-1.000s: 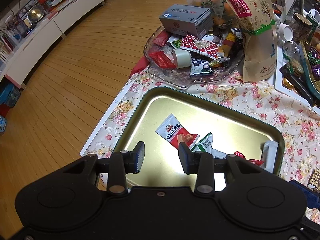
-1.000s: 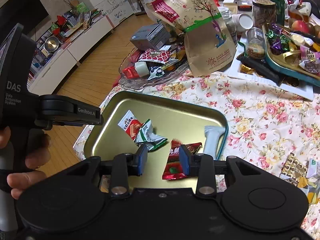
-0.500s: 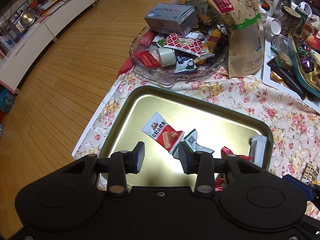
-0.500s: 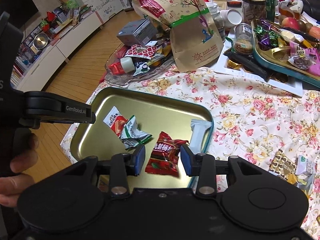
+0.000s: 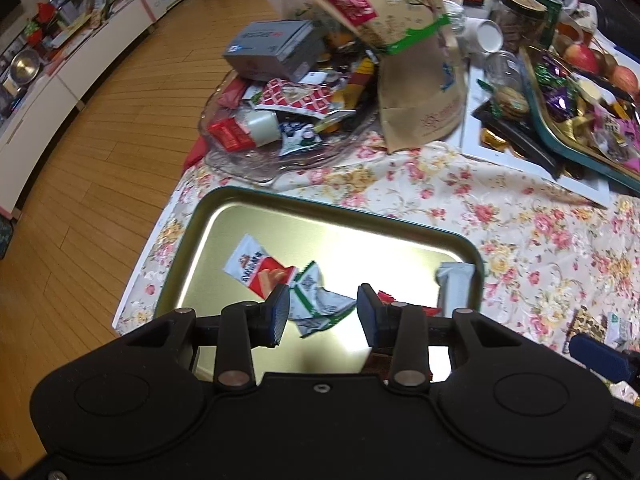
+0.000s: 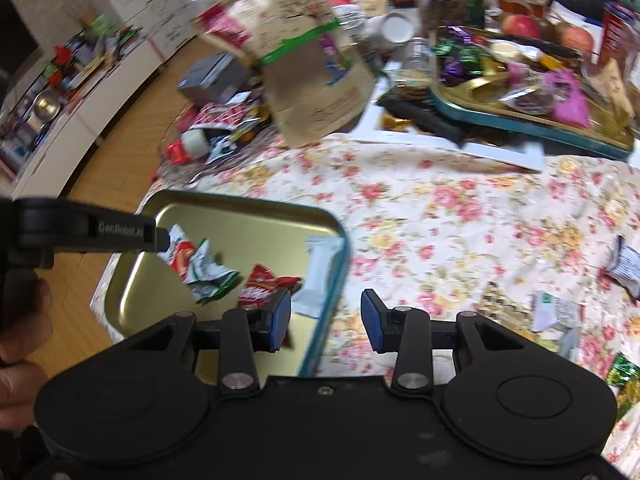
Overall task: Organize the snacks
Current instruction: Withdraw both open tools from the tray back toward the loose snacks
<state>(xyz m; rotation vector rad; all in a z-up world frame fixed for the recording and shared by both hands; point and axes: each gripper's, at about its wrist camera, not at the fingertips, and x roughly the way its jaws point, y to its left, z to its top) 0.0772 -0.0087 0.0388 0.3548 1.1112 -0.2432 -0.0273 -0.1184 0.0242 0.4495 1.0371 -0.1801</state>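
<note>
A gold tray [image 5: 320,200] lies on the floral cloth and holds a red-and-white packet [image 5: 256,268], a crumpled green-and-white packet [image 5: 320,304] and a pale bar [image 5: 454,284]. My left gripper [image 5: 322,312] hovers open over the green-and-white packet, with nothing between its pads. In the right wrist view a red packet [image 6: 262,282] lies in the tray [image 6: 240,200] beside the pale bar [image 6: 320,272]. My right gripper [image 6: 326,318] hangs above the tray's right rim, its jaws opening and nothing between them. Loose packets [image 6: 500,304] lie on the cloth to its right.
A glass dish [image 5: 248,168] heaped with snacks, a grey box [image 5: 272,48] and a tall brown paper bag [image 5: 416,80] stand behind the tray. A teal tray [image 6: 520,120] of sweets sits at the back right. The table's edge and wood floor [image 5: 80,200] lie to the left.
Both grippers have shifted to the right across the tray. The right one has widened slightly and moved off the red packet to the tray's right rim. The left stayed open.
</note>
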